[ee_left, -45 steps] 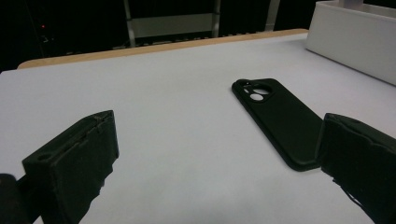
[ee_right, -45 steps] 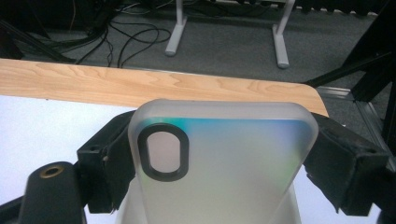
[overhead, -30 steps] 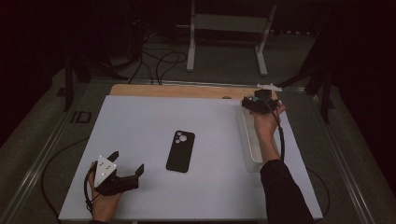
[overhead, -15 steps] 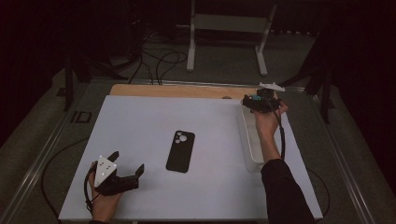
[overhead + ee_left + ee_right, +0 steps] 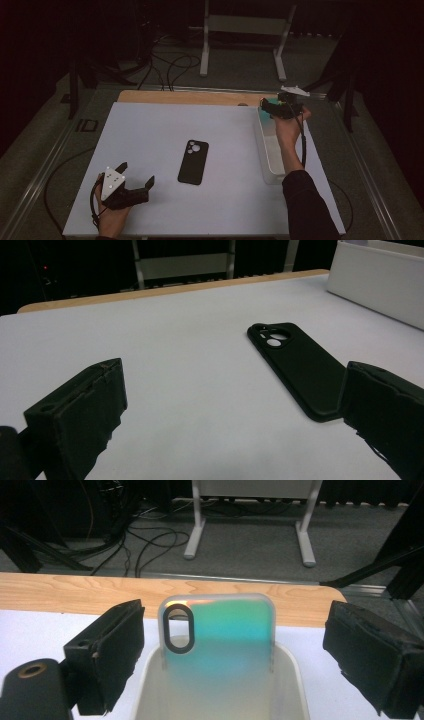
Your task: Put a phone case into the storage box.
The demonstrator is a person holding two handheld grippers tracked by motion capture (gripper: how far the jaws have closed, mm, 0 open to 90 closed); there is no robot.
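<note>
Opening wider, the right gripper (image 5: 235,655) releases the iridescent case (image 5: 220,640), upright at twelve o'clock; the left gripper (image 5: 136,176) stays open, empty.

A phone case (image 5: 193,162) lies flat near the middle of the counter (image 5: 150,130); a tub (image 5: 266,150) stands along the counter's right side, well apart from it; a second phone case (image 5: 218,630) stands upright in the tub's far end; a metal stand (image 5: 244,25) is on the floor behind the counter.

An iridescent phone case (image 5: 220,630) stands upright in a white bin (image 5: 292,675), between the right gripper (image 5: 240,655)'s wide-apart jaws, touching neither.
</note>
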